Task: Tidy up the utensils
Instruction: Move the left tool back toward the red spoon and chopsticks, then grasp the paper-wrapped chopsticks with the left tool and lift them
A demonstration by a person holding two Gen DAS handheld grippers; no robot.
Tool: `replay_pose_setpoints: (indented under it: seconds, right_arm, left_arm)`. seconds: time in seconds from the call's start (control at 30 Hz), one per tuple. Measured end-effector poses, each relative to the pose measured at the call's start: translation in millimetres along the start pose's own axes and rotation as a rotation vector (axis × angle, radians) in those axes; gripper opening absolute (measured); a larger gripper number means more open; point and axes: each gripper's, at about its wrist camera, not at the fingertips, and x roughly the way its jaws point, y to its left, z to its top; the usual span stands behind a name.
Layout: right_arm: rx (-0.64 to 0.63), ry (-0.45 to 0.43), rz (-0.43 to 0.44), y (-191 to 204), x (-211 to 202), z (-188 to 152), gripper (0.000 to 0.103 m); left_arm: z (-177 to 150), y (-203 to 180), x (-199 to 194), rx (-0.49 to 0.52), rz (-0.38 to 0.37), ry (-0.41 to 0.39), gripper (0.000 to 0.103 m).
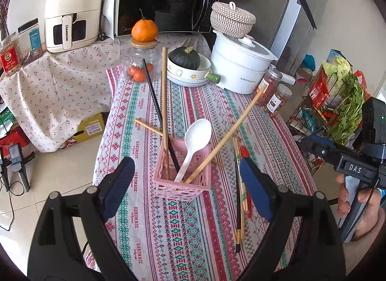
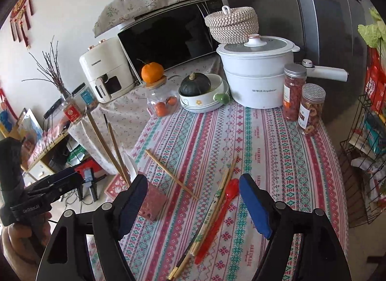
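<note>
A pink slotted basket (image 1: 178, 182) stands on the patterned tablecloth (image 1: 168, 232). It holds a white spoon (image 1: 196, 141), wooden chopsticks (image 1: 165, 102) and a black chopstick (image 1: 152, 92). My left gripper (image 1: 185, 162) is open and straddles the basket without touching it. Loose chopsticks (image 1: 238, 189) and a red spoon (image 1: 244, 151) lie right of the basket. My right gripper (image 2: 193, 177) is open above the chopstick bundle (image 2: 217, 203) and the red spoon (image 2: 217, 215), holding nothing. One wooden chopstick (image 2: 171, 174) lies apart. The basket (image 2: 154, 201) is partly hidden behind a finger.
At the table's far end stand a white pot (image 2: 255, 83), a bowl with a dark squash (image 2: 195, 85), a glass jar of oranges (image 2: 161, 102) and two snack jars (image 2: 294, 92). A microwave (image 1: 166, 3) and air fryer (image 1: 72, 13) sit behind. A wire rack (image 2: 361, 160) stands right.
</note>
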Motion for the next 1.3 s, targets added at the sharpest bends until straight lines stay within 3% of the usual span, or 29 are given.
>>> replay_pose_setpoints:
  seconds: [0.23, 0.5, 0.63, 0.73, 0.9, 1.1, 1.23, 1.27, 1.3]
  right_arm:
    - [0.029, 0.122, -0.101, -36.5, 2.8, -20.7, 0.086]
    - [0.094, 0.153, -0.244, -90.0, 0.8, -19.5, 0.086]
    - [0.077, 0.16, -0.32, -108.9, 2.2, -18.5, 0.086]
    - [0.102, 0.178, -0.329, -123.9, 6.1, -18.7, 0.086]
    - [0.184, 0.22, -0.258, -143.6, 15.6, -20.6, 0.086]
    - [0.177, 0.243, -0.254, -146.9, 26.2, -18.8, 0.086]
    - [0.179, 0.251, -0.251, -150.1, 29.8, -18.2, 0.086]
    - [0.181, 0.254, -0.252, -150.8, 31.3, -18.2, 0.086]
    - [0.182, 0.257, -0.253, -151.1, 32.4, -18.3, 0.086]
  left_arm:
    - [-22.5, -48.9, 14.9, 0.107, -0.001, 0.125, 0.093]
    - [-30.9, -118.8, 63.9, 0.19, -0.035, 0.265, 0.093]
    - [-23.9, -139.4, 99.7, 0.219, 0.018, 0.281, 0.093]
    - [-14.0, -142.8, 130.6, 0.178, 0.05, 0.278, 0.09]
    - [-2.6, -135.2, 186.1, 0.07, 0.048, 0.345, 0.041]
    - [7.2, -124.1, 218.7, 0.012, 0.12, 0.342, 0.029]
    - [9.5, -120.4, 228.0, -0.011, 0.112, 0.357, 0.02]
    - [9.8, -120.3, 229.0, -0.008, 0.113, 0.365, 0.011]
    - [9.7, -120.5, 229.0, -0.007, 0.104, 0.365, 0.011]
